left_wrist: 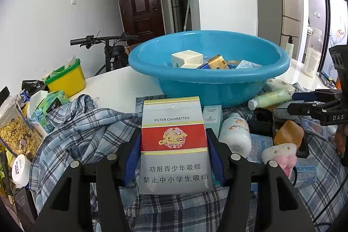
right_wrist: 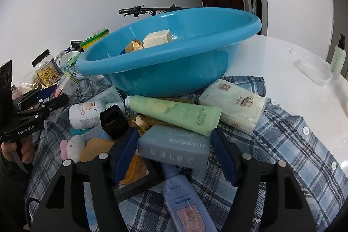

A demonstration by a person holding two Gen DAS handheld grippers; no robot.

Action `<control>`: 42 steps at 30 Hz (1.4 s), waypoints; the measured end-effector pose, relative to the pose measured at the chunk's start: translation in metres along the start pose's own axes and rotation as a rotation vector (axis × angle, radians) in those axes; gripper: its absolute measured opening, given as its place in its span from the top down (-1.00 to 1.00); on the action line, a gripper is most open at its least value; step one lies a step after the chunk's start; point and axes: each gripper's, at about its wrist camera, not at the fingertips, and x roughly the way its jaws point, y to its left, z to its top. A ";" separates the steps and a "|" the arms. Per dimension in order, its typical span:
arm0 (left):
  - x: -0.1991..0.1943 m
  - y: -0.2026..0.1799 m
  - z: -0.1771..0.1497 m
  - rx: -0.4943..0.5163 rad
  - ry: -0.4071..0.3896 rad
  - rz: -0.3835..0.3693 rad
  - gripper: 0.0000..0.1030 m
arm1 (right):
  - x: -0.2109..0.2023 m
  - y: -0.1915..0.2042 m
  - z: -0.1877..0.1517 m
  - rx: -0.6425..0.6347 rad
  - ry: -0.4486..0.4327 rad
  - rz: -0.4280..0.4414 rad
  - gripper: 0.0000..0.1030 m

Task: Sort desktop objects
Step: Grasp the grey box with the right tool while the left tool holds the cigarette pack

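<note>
In the left wrist view, the left gripper (left_wrist: 174, 145) is clamping a red, white and grey cardboard cigarette pack (left_wrist: 175, 145); its blue pads are pressing on both sides of the pack, which is standing upright. The landmark is the big round blue plastic basin (left_wrist: 208, 77), sitting on the white table (left_wrist: 113, 84). The pack is being held in front of the basin, above a blue and white checked cloth shirt (left_wrist: 82, 129). Inside the basin, a cream box (left_wrist: 187, 58) and a gold box (left_wrist: 218, 62) are lying. In front of the basin, to the right of the pack, a white plastic bottle (left_wrist: 236, 134) is lying on its side. To the right of the basin, the right gripper (left_wrist: 293, 102) is showing from its side.

In the right wrist view, the right gripper's jaws are standing around a grey-blue rectangular box (right_wrist: 174, 148), which is lying in front of the basin (right_wrist: 169, 71) on the shirt (right_wrist: 282, 134). The left pad is looking to touch the box, but a thin gap is showing at the right pad, so I cannot tell if the grip is closed. A pale green plastic tube (right_wrist: 174, 113) is lying between the box and the basin, resting on the box's far edge. A light blue bottle (right_wrist: 184, 195) is lying under the box's near edge. The left gripper (right_wrist: 58, 99) is showing to the left of the basin.
</note>
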 end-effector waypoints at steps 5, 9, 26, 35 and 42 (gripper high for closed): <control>0.003 0.000 0.000 -0.002 0.012 0.011 -0.14 | 0.005 0.000 0.001 0.002 0.025 -0.047 -0.63; 0.005 0.000 0.000 -0.001 0.020 0.008 -0.14 | 0.007 0.000 0.001 0.007 0.035 -0.058 -0.81; 0.002 0.000 0.000 -0.005 0.008 0.005 -0.14 | -0.004 0.009 0.002 -0.034 -0.032 0.025 -0.28; -0.004 0.005 0.003 -0.028 -0.017 -0.011 -0.14 | -0.019 0.010 0.002 -0.066 -0.099 -0.025 -0.24; -0.004 0.005 0.004 -0.036 -0.016 -0.016 -0.14 | -0.032 0.004 0.004 -0.042 -0.141 -0.012 -0.22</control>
